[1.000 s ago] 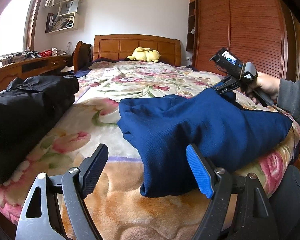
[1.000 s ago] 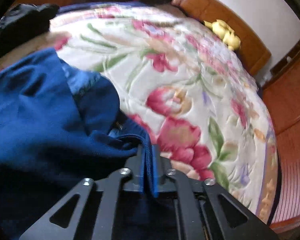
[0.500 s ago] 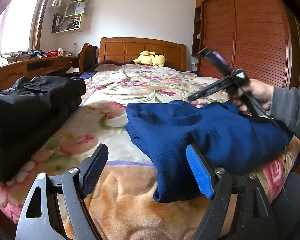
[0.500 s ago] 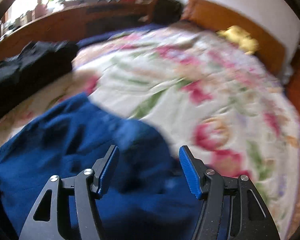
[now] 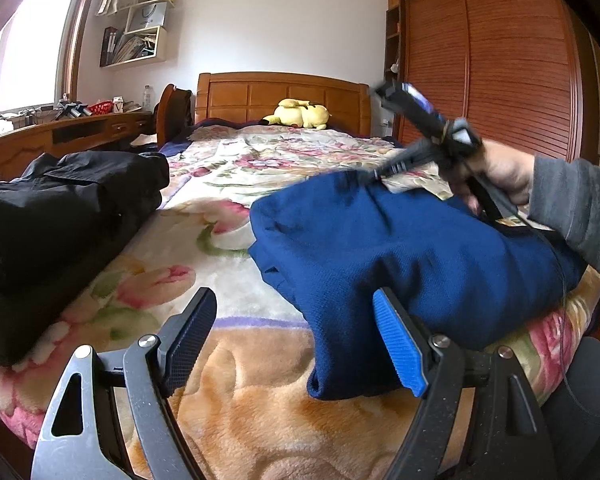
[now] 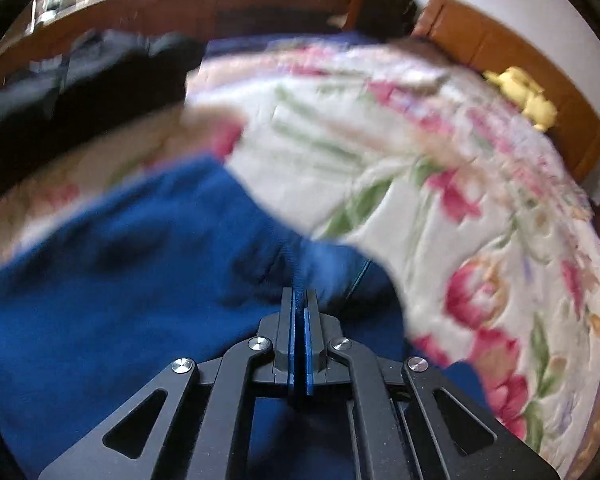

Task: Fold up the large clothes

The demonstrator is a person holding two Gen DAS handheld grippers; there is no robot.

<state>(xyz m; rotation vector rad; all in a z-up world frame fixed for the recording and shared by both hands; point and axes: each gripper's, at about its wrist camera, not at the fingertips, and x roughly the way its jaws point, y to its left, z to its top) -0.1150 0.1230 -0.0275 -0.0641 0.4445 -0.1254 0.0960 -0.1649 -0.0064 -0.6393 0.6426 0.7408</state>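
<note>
Bedroom: floral blanket (image 5: 228,160) over bed, wooden headboard (image 5: 280,94) at twelve, wardrobe (image 5: 500,60) at two. Folded blue garment (image 5: 400,248) lying centre-right. Left gripper (image 5: 296,340) spread, empty; right gripper (image 6: 299,300) pinching blue garment's far edge.

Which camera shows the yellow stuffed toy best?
The left wrist view. The yellow stuffed toy lies sharp and whole against the headboard there. In the right wrist view it is only a small blurred yellow shape near the picture's edge.
</note>
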